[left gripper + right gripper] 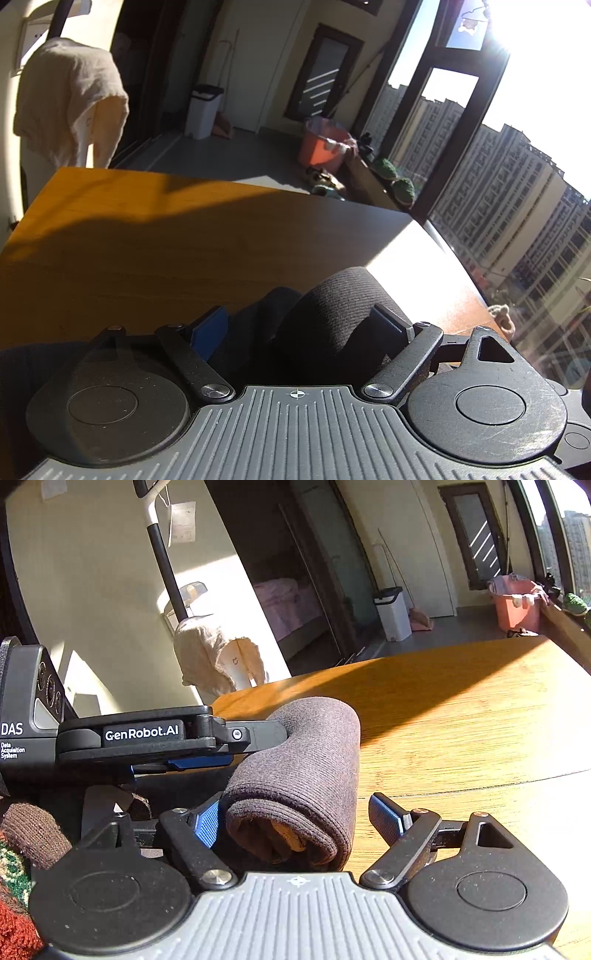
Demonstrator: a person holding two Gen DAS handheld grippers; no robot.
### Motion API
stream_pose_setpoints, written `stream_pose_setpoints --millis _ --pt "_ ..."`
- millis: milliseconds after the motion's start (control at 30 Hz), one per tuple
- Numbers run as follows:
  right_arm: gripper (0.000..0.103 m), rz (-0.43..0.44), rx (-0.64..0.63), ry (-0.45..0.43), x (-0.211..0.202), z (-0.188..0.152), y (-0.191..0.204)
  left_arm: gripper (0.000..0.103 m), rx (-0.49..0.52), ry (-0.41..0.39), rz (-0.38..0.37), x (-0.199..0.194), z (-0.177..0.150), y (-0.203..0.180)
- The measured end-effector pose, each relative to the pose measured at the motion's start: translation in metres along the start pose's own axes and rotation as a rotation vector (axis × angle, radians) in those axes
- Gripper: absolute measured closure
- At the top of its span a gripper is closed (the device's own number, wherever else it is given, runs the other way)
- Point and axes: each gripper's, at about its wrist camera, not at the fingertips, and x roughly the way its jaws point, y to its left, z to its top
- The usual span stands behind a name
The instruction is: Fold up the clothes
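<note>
On the wooden counter (461, 716), a dark knit garment (299, 775) lies rolled into a tight bundle, folding seemingly near done, left gripper (255, 744) clenched on its far end, right gripper (295, 821) jaws released around its near end.

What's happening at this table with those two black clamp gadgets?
A person is folding clothes with two hand-held grippers. A dark knit garment, folded into a thick roll, lies on the wooden table. The left gripper comes in from the side, its fingers around the fold, though whether it pinches is unclear. The right gripper is open, one blue pad against the roll's near end, the other clear.
</note>
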Motion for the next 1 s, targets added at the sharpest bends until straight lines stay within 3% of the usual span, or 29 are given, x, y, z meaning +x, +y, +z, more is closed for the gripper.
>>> stream_pose_setpoints --millis 33,167,300,433,600,700,833,867,1000 --pt "0.038 0.000 -0.001 -0.007 0.000 -0.001 0.001 0.013 0.000 0.002 0.000 0.000 0.000 0.000" --pt "0.056 -0.027 -0.072 -0.043 -0.005 -0.005 0.010 0.013 -0.015 0.004 0.003 0.002 0.002 -0.003" --pt "0.058 -0.132 -0.154 -0.077 -0.016 -0.003 0.009 0.014 0.018 0.003 -0.015 0.012 0.008 -0.025" --pt "0.058 -0.326 -0.374 -0.105 -0.023 -0.009 0.014 0.016 0.031 0.013 -0.050 0.021 0.014 -0.043" --pt "0.057 -0.388 -0.498 -0.095 -0.017 -0.014 0.022 0.015 0.003 -0.008 -0.137 0.019 0.018 -0.056" --pt "0.056 -0.410 -0.561 -0.094 -0.011 -0.018 0.032 0.013 0.061 -0.005 -0.125 0.020 0.020 -0.068" --pt "0.045 -0.360 -0.484 -0.086 -0.017 -0.010 0.026 0.011 0.177 0.012 -0.031 0.032 0.014 -0.073" --pt "0.040 -0.313 -0.442 -0.086 -0.024 -0.006 0.023 0.011 0.179 0.016 -0.018 0.033 0.013 -0.071" --pt "0.038 -0.167 -0.315 -0.120 -0.051 0.004 0.015 0.011 0.202 0.011 0.027 0.036 0.011 -0.067"
